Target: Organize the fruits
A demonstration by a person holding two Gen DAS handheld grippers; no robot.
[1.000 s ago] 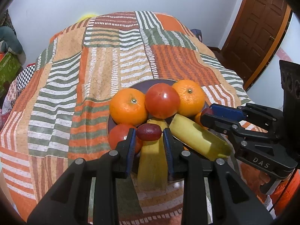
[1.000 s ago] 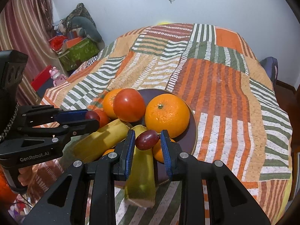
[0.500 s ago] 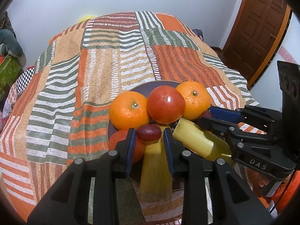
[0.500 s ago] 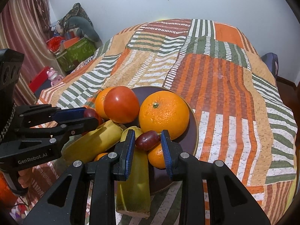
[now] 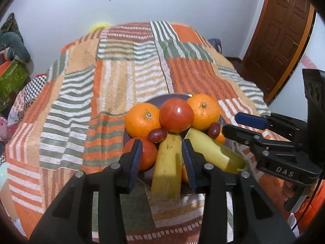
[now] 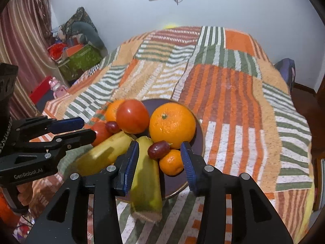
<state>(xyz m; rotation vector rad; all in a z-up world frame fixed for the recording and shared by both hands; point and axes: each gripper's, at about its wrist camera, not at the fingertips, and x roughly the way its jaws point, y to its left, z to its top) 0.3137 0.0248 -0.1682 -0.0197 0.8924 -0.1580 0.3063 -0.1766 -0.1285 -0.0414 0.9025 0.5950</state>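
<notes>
purple grapes (image 5: 157,135) (image 6: 158,150) on plate (image 6: 200,134) | both jaws just opened, grapes released

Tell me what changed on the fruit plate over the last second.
Both claws have just been opening: the left claw let go of its grape, the right claw of the other grape. Both grapes now rest among the fruit. Oranges, tomatoes, bananas and plate stayed put.

Oranges (image 6: 172,125), tomatoes (image 6: 132,116), bananas (image 6: 146,174), grapes (image 6: 158,150) heaped on purple plate (image 6: 199,136).
</notes>
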